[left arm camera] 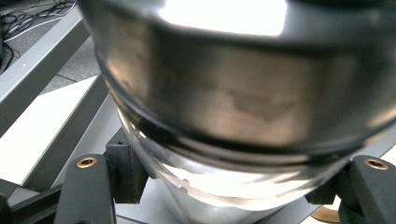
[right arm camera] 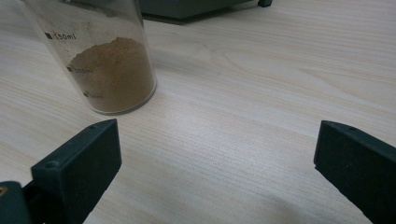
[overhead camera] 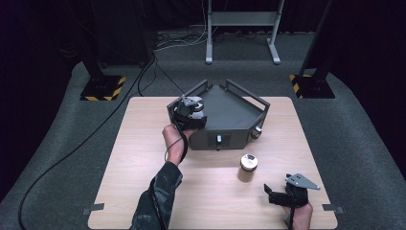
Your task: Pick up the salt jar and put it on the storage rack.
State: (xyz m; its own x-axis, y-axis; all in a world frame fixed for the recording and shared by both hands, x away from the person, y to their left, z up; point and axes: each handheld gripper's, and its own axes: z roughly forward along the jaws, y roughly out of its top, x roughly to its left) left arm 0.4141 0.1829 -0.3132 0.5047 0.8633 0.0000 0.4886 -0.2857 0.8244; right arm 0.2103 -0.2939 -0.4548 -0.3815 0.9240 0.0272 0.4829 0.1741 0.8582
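The left gripper (overhead camera: 190, 111) clasps a metal-lidded glass jar (left arm camera: 233, 116) over the left corner of the grey metal tray (overhead camera: 234, 112). The right gripper (overhead camera: 277, 191), jaws spread wide and empty, rests on the wooden table (overhead camera: 143, 158) near a graduated beaker of brown powder (right arm camera: 105, 65).

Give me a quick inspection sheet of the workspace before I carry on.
Surface: light wooden table, bare apart from the items below.
Job's things: dark grey metal tray-box at the far centre; graduated beaker part-filled with brown powder, standing upright nearer the right gripper; glass jar with a metal band held at the box's left corner.
Clutter: nothing seen.
Grippers: left gripper shut on the glass jar; right gripper open, empty, low over the table.
Cables: black cable across the floor at left.
Surroundings: grey carpet, hazard-striped stand bases.
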